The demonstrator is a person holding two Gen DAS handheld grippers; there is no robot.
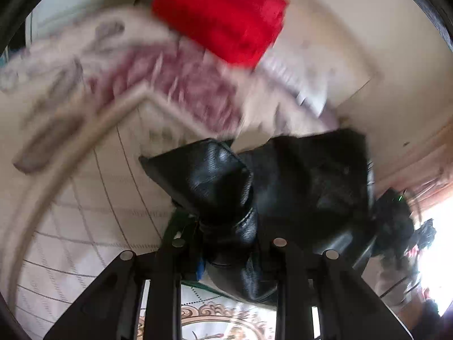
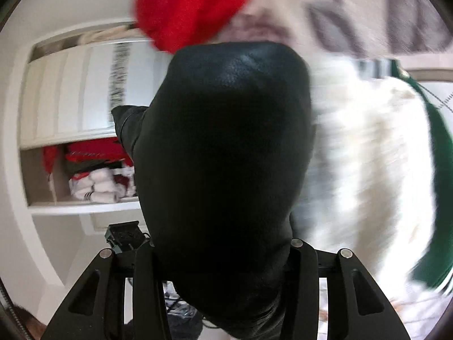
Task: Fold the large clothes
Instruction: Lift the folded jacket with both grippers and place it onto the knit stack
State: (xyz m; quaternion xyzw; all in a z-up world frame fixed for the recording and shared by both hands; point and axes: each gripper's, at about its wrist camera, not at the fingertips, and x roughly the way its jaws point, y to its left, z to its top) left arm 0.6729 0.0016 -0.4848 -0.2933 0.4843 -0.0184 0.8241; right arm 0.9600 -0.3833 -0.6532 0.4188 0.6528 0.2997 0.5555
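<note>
A black leather-like garment (image 1: 226, 187) is bunched between the fingers of my left gripper (image 1: 229, 243), which is shut on it and holds it up in the air. In the right wrist view the same black garment (image 2: 226, 147) fills the middle and hides the fingertips of my right gripper (image 2: 223, 252), which is shut on it. Both views are blurred by motion.
A red fluffy item (image 1: 223, 14) lies on a patterned bedspread (image 1: 119, 65); it also shows in the right wrist view (image 2: 187, 5). A white and green garment (image 2: 376, 170) is to the right. An open white wardrobe (image 2: 79, 164) holds folded clothes. Tiled floor (image 1: 85, 226) is below.
</note>
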